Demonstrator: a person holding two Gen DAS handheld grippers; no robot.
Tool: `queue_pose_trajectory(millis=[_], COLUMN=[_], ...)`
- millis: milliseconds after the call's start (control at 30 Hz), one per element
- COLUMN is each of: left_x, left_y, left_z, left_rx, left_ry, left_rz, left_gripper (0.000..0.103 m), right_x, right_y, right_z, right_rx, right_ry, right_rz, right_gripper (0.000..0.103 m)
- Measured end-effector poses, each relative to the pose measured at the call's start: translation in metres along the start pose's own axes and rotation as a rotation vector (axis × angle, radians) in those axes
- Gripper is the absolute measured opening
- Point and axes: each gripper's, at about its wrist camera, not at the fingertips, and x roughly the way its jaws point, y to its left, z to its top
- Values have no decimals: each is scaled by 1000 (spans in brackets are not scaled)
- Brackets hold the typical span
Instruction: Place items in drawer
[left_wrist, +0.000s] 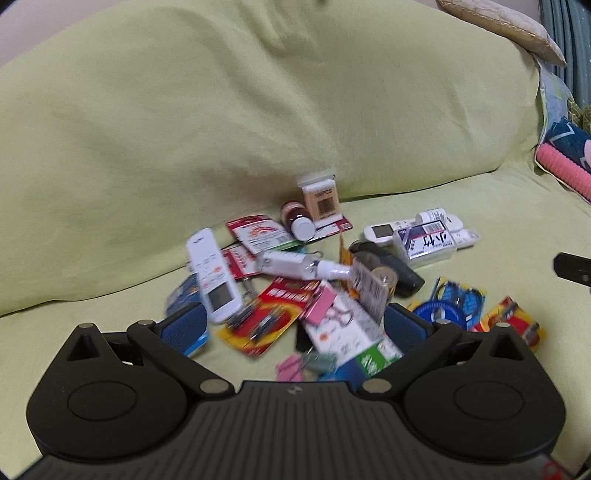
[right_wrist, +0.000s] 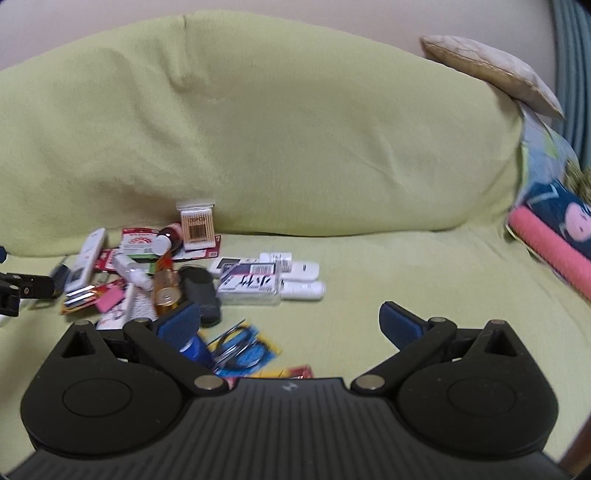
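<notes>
Left gripper: fingers spread wide, nothing held, poised over the pile of items.
Right gripper: fingers wide apart, empty, above green sheet.
White remote: long axis lies 11 to 5 o'clock.
Cotton-swab pack: stood upright against cushion, farthest.
Blur: labels unreadable; drawer unseen.

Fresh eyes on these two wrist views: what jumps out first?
A jumbled pile of small household items on the yellow-green sofa cover, with a long white remote control at its left edge and a clear packet of cotton swabs propped upright against the backrest. The left gripper hangs open right over the pile; the right gripper is open over bare cover beside it.
</notes>
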Motion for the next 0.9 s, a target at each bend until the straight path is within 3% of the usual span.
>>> queue_pose_trajectory(millis=[300, 500, 900], left_x=[71, 92, 104], left_y=[-28, -32, -6], left_z=[26, 21, 12], left_rx=[15, 43, -39], left_ry=[-17, 8, 42], left_rz=[-32, -20, 31], left_gripper=[102, 102, 102], right_x=[96, 150, 211], right_y=[-9, 3, 40], right_z=[14, 20, 35], right_rx=[-133, -98, -115], right_ry=[43, 80, 164], right_rz=[61, 101, -19], right_gripper=[102, 102, 100])
